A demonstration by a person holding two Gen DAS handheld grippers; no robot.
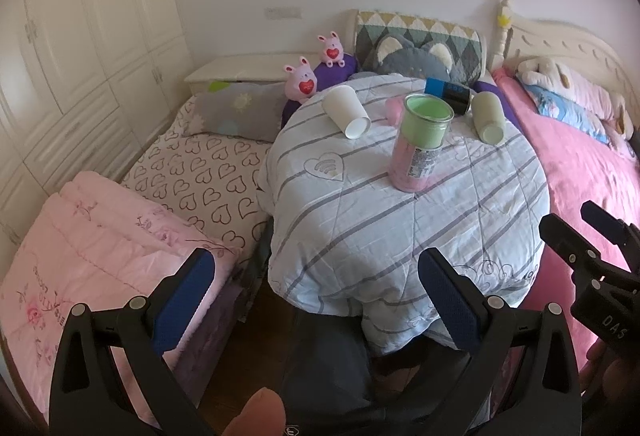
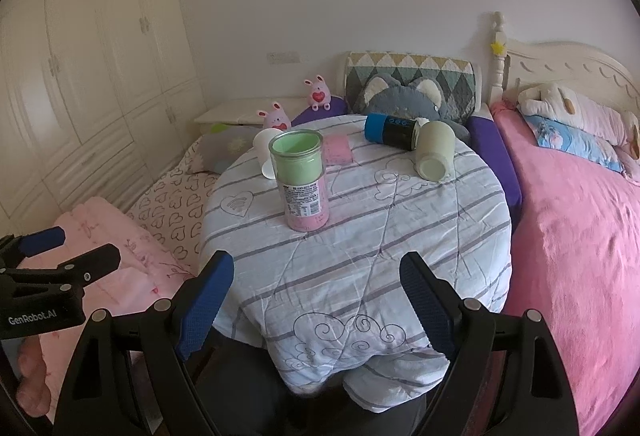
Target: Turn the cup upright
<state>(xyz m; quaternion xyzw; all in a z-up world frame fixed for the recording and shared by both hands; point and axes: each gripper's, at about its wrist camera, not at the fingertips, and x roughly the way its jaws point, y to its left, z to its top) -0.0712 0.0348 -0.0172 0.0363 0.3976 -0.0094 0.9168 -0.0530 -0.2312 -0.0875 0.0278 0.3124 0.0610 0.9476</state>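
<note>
A round table under a striped quilt (image 1: 360, 220) (image 2: 360, 256) carries the cups. A white paper cup (image 1: 347, 111) (image 2: 265, 151) lies on its side at the far left. A pale green cup (image 1: 489, 117) (image 2: 434, 155) lies on its side at the far right. A pink-and-green can (image 1: 420, 143) (image 2: 302, 179) stands upright in the middle. My left gripper (image 1: 316, 300) is open and empty at the table's near edge. My right gripper (image 2: 318, 306) is open and empty, also at the near edge. Each gripper shows in the other's view (image 1: 588, 232) (image 2: 68, 248).
A blue-and-black bottle (image 1: 450, 93) (image 2: 390, 129) lies behind the green cup. A small pink object (image 1: 394, 109) (image 2: 338, 149) lies behind the can. Beds flank the table: a heart sheet and pink folded quilt (image 1: 100, 236) left, a pink bed (image 2: 580, 236) right. Plush toys sit behind.
</note>
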